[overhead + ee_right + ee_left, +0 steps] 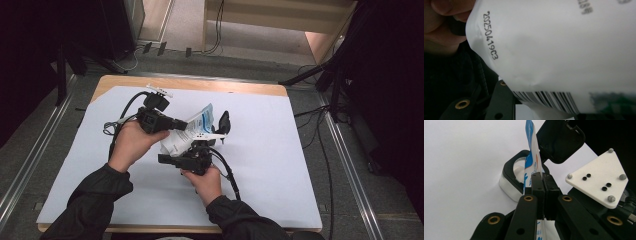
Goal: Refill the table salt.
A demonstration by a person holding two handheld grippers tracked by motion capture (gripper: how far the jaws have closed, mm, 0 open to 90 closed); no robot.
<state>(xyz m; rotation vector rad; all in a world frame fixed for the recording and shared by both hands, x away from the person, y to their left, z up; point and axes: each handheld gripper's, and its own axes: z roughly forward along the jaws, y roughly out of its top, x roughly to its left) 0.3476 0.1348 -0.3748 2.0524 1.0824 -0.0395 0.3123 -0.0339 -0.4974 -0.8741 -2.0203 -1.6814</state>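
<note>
Left gripper [181, 123] clamped tight on top edge of white-and-blue pouch [192, 131], jaws pressed together with the film between them. Pouch held off the tabletop [280, 165], between both hands, near centre. Right gripper [200, 147] up against pouch's lower part; barcode and date print right at its camera; grip there couldn't be confirmed. Beyond pouch, clear box [511, 183] with black rim and raised black lid sat on tabletop.
</note>
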